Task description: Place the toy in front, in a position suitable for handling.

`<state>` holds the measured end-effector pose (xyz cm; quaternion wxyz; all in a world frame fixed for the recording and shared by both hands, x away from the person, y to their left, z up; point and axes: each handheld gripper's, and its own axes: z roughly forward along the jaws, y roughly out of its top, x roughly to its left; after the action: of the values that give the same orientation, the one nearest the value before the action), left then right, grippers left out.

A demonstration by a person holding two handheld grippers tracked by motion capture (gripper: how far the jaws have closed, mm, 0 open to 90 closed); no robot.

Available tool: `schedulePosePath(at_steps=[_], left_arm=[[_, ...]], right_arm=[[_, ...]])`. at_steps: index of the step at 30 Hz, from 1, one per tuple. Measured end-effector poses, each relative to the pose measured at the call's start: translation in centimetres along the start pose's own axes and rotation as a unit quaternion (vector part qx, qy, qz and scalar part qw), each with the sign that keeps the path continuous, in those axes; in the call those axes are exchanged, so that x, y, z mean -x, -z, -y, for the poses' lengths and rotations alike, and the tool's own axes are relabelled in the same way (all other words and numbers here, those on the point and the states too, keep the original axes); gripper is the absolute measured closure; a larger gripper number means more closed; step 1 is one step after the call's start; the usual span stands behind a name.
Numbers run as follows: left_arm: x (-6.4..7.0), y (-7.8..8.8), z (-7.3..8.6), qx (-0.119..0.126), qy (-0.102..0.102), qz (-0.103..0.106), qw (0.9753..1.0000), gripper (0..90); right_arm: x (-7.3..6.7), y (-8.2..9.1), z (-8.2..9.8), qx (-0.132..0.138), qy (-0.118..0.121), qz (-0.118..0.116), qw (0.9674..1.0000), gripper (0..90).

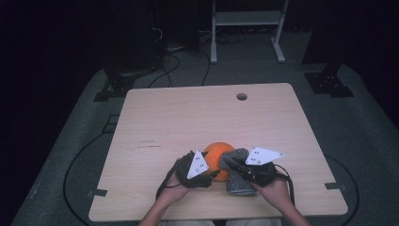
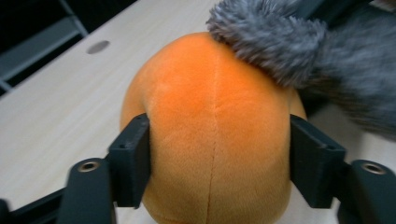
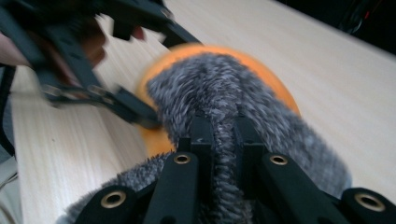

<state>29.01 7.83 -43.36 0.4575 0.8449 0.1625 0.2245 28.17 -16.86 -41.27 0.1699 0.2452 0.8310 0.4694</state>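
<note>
Dark floor and black stands ring a pale wooden table (image 1: pixel 188 117) with rounded corners and a small round hole (image 1: pixel 242 96) near its far edge. Most of the tabletop lies bare: wide open wood stretches to the far, left and right sides, while all the work sits close to the near edge, a little right of the middle.

A round orange plush ball (image 1: pixel 216 153) rests on the wood there. A grey fuzzy fabric piece (image 1: pixel 237 176) lies just to its right, with one furry end draped up over the ball's near-right shoulder, touching it.

The left gripper (image 1: pixel 209 175), held in the person's left hand (image 1: pixel 171 190), reaches in from the near left. In the left gripper view its two black jaws stand partly apart with the orange plush ball (image 2: pixel 215 135) between them, and the pads press into the plush on both sides, so the ball is clamped. The grey fuzzy fabric piece (image 2: pixel 289 51) overlaps the ball's top right in that view.

The right gripper (image 1: pixel 234 165), in the person's right hand (image 1: pixel 275 190), comes in from the near right. In the right gripper view its jaws are nearly together, pinching a ridge of the grey fuzzy fabric piece (image 3: pixel 224 107), with the orange plush ball (image 3: pixel 280 91) just beyond and the left gripper (image 3: pixel 135 116) blurred at the upper left.
</note>
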Motion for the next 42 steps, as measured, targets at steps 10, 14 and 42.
schedulePosePath(at_steps=[10,14,42], left_arm=[[-0.1,-0.3,0.6,-0.010,0.002,0.013,0.9999,33.1],[-1.2,-0.3,1.3,-0.016,0.040,0.040,0.9983,25.4],[-1.1,-0.2,1.2,0.006,0.027,0.037,0.9989,31.2]], right_arm=[[0.0,0.5,-0.2,0.004,0.003,0.009,0.9999,81.1],[2.5,0.3,1.6,-0.026,-0.056,0.021,0.9978,81.0],[2.2,0.6,1.0,-0.002,-0.079,0.000,0.9968,81.0]])
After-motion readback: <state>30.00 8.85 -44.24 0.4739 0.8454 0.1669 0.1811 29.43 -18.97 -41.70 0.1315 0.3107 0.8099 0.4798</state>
